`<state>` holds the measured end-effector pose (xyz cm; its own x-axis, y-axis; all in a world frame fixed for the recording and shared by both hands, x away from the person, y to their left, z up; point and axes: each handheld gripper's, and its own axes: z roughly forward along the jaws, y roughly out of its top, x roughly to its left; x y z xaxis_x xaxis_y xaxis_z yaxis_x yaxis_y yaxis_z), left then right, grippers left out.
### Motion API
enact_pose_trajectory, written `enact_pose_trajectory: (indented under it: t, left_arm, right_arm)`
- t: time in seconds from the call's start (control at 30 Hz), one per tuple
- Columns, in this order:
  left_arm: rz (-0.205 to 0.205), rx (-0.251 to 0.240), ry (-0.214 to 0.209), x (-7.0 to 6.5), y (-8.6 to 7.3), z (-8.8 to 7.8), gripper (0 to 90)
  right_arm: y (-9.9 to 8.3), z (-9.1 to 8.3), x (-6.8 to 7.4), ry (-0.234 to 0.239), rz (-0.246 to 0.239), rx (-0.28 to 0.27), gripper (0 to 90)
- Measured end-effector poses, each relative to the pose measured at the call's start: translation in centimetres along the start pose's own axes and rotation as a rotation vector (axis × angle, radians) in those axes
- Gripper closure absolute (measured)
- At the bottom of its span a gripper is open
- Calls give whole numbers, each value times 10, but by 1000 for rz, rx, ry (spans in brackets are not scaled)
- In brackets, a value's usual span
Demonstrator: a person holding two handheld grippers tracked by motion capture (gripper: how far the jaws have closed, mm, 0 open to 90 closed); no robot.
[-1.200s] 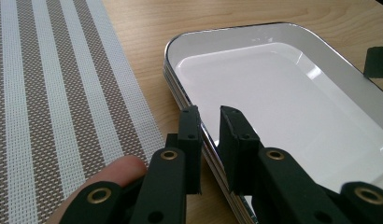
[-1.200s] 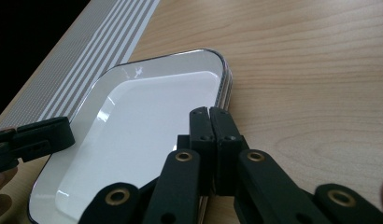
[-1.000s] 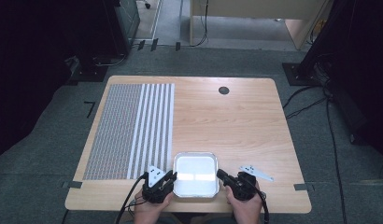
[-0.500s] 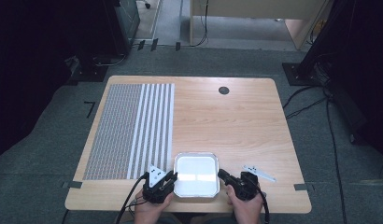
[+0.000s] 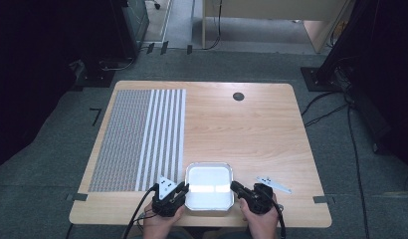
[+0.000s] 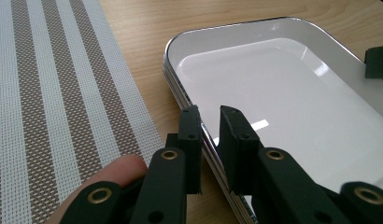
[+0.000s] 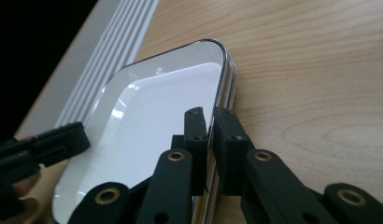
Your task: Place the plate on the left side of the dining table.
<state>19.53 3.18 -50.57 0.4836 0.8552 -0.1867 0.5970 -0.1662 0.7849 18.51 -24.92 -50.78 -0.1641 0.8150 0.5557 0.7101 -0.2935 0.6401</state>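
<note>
The white tray (image 5: 209,185) sat at the lower centre of the counter (image 5: 252,129). The left hand-held gripper (image 6: 209,140) clamped its left rim; the right hand-held gripper (image 7: 209,140), jaws just easing apart, straddled its right rim.

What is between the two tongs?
The white tray lies between the left tongs and the right tongs, each at one rim, as the high view shows.

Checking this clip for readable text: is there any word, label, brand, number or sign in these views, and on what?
None can be read.
Tray: plain white, no marking.
Mat: stripes, no text.
Table: bare wood, one dark round spot, no lettering.
Left gripper and right gripper: black jaws, no label.
</note>
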Motion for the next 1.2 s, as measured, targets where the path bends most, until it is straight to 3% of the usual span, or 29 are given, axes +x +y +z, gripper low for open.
enact_pose_trajectory:
  t: [0.07, 0.1, 0.13, 0.17, 0.3, 0.6, 0.73, 0.97, 1.03, 1.07, 1.1, 1.2]
  left_arm:
    - [1, 0, -1, 0, 0, 0, 790]
    - [1, 0, -1, 0, 0, 0, 788]
    - [2, 0, -1, 0, 0, 0, 788]
    - [1, -1, -2, 0, 0, 0, 785]
    - [7, 1, -2, 0, -1, 1, 766]
    - [-16, -14, -22, 1, 0, -1, 616]
    - [-19, -24, -28, 1, 1, -3, 594]
    - [-15, -32, -39, -2, 1, -4, 595]
    - [-15, -41, -44, -3, 1, -6, 598]
    - [-16, -44, -45, -4, 2, -7, 595]
    - [-5, -46, -34, -7, 3, -8, 595]
    - [1, -34, -48, -9, 3, -7, 589]
  right_arm:
    - [0, 0, 3, -18, -22, -1, 847]
    - [-2, 0, 8, -62, -69, -9, 870]
    - [-2, 0, 8, -62, -69, -9, 870]
    - [-2, 0, 9, -75, -64, -11, 884]
    - [0, -3, 7, -56, -9, -13, 896]
    - [1, -9, 8, -78, 9, -57, 900]
    - [3, -16, 7, -100, 24, -90, 900]
    - [3, -21, 4, -116, 29, -99, 899]
    - [2, -22, 5, -125, 15, -106, 870]
    - [1, -23, 5, -162, -36, -144, 798]
    - [2, -24, 5, -171, -51, -156, 793]
    - [12, -29, 3, -170, -52, -189, 782]
